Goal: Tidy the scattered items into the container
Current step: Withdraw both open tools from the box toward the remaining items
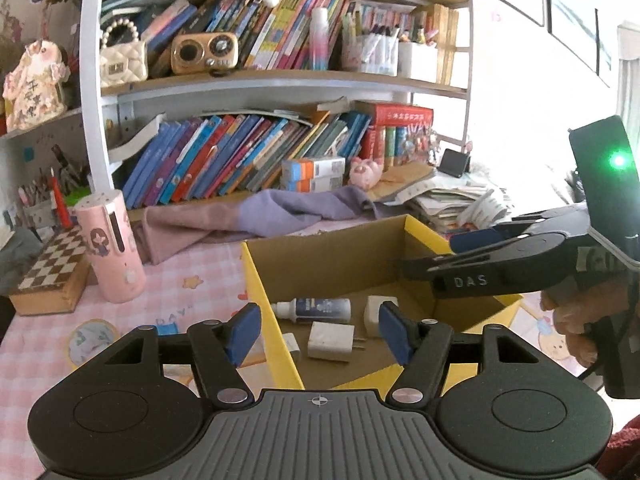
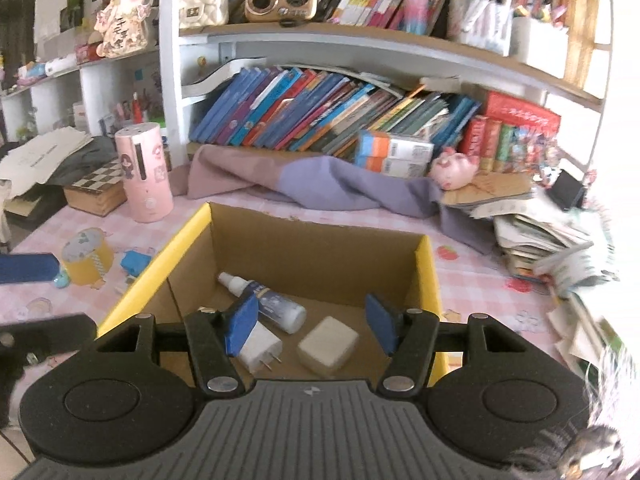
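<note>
Right wrist view showed the right gripper (image 2: 310, 330) open and empty above the box (image 2: 424, 256), the charger (image 2: 260, 350) lying inside.

Open left tongs (image 1: 320, 330) hover over the yellow box (image 1: 264, 280).

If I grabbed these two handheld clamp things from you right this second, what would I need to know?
Left gripper: open, empty.
Right gripper: open, empty, over the box.
In the cardboard box: spray bottle, white charger, pale block.
Left out on the pink table: yellow round tin, small blue item.
Probably next: the tin.
</note>
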`<action>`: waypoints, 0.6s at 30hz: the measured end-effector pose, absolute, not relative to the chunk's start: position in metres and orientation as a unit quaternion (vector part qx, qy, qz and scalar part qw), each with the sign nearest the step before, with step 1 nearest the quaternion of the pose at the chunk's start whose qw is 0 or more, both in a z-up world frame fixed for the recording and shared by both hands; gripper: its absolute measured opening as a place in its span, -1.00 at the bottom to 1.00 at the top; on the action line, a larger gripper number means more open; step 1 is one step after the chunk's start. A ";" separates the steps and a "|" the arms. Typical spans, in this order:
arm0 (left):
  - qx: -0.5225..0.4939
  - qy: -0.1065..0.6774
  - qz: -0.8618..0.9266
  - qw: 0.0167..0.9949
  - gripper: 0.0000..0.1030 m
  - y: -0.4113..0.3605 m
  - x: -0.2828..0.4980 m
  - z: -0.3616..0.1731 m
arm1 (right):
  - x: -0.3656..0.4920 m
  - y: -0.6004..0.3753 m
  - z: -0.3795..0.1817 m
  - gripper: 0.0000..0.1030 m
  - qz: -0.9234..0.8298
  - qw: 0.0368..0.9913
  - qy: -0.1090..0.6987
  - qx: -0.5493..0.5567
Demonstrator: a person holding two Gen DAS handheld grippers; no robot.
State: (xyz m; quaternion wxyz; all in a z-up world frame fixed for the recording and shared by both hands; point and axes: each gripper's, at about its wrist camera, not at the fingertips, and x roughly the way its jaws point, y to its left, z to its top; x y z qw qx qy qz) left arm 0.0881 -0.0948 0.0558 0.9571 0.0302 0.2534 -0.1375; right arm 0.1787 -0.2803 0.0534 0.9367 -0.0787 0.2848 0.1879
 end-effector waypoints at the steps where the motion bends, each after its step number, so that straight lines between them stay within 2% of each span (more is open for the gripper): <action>1: 0.031 0.253 -0.141 0.957 0.29 -0.093 0.086 0.056 | 0.174 -0.282 0.054 0.12 0.182 0.938 0.285 -0.077; 18: 0.025 0.260 -0.169 0.950 0.30 -0.054 0.046 0.051 | 0.089 -0.282 0.058 0.12 0.086 0.959 0.261 -0.068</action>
